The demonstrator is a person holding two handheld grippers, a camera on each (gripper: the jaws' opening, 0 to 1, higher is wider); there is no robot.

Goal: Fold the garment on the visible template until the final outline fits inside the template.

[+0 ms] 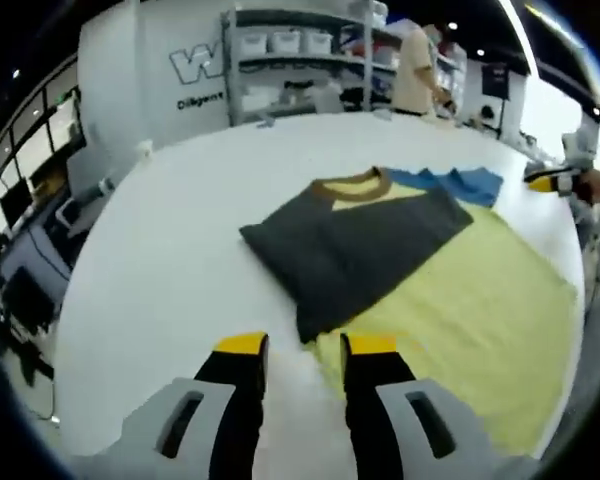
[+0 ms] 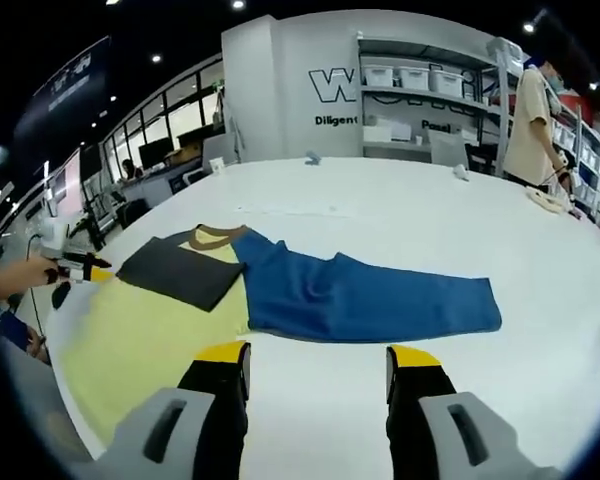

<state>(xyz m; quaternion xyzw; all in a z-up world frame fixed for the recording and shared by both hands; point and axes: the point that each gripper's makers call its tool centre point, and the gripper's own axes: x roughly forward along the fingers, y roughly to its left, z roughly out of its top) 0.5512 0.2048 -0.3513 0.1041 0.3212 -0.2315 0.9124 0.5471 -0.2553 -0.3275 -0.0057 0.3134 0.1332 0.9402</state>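
A T-shirt [image 2: 170,300] with a yellow body and brown collar lies flat on a white table [image 2: 400,215], its dark grey sleeve folded inward and its blue sleeve [image 2: 370,295] still spread. Both the left gripper [image 1: 305,345] and the right gripper [image 2: 315,355] hover empty with jaws apart. The likely next step is folding in the blue sleeve.

Bright overhead spots wash the white table [image 2: 400,230] evenly, shadows faint. The left gripper view is soft and blurred throughout; the right gripper view is sharper. Shelving [image 2: 430,90] beyond the claws bows at the edges.
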